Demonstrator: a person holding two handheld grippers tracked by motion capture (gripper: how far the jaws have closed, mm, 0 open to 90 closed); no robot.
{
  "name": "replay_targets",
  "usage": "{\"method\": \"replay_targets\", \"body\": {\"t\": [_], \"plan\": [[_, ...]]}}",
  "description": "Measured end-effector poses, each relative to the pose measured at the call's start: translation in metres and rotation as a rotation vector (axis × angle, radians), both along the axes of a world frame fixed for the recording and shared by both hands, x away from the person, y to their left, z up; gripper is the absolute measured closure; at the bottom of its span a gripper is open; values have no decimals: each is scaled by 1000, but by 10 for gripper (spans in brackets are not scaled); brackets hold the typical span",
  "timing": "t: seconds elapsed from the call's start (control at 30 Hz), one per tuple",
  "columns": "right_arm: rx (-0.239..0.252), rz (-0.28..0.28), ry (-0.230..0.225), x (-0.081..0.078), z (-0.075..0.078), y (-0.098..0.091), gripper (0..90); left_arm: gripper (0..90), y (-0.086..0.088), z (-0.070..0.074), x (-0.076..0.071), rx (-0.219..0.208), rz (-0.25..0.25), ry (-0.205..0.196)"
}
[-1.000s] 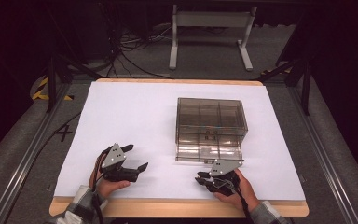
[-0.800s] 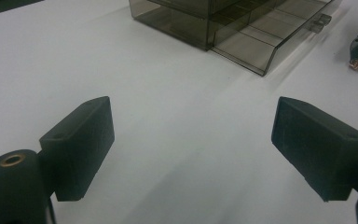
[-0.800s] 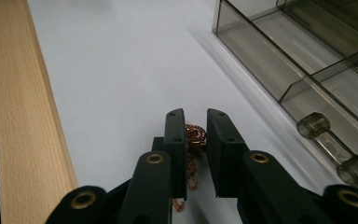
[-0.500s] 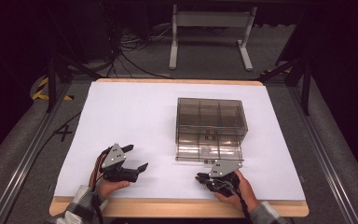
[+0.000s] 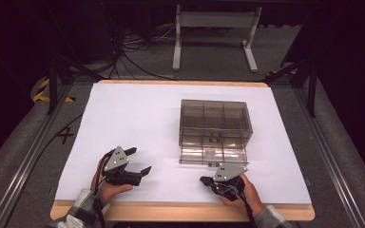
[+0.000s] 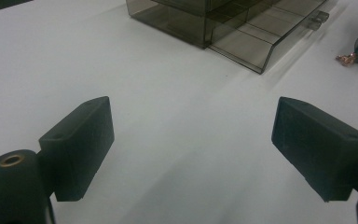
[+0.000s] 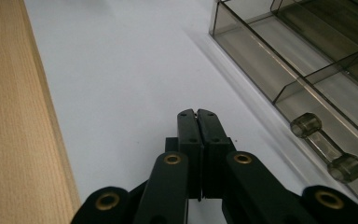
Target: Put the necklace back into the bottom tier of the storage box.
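Both hands sit low at the near edge of the bench (image 5: pixel 138 102), wrists resting on the white sheet. The right claw (image 7: pixel 196 113) has just been closing and now its jaws meet with nothing between them (tips aimed leftward in the high view), just beside the smoky plastic drawer box (image 5: pixel 215 130), whose bottom drawer (image 7: pixel 317 91) stands pulled out. The left claw (image 5: pixel 140 161) gapes wide, holding nothing, well apart from the box.

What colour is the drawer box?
Smoky transparent grey-brown drawer box, clearest in the high view.
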State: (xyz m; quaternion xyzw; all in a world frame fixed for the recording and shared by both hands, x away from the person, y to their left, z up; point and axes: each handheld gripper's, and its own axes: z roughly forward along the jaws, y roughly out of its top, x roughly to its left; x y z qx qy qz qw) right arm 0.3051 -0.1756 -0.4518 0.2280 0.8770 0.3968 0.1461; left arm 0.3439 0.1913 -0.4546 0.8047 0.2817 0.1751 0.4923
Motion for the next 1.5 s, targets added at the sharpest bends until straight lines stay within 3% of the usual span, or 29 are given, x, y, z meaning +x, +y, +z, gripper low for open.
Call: {"method": "replay_targets", "body": {"t": [0.87,1.5], "plan": [[37,5,-28,-2,6,-7,898,134,0,0,0,12,-6,-3],[66,-10,-65,-3,19,-16,899,131,0,0,1,15,-10,-1]]}}
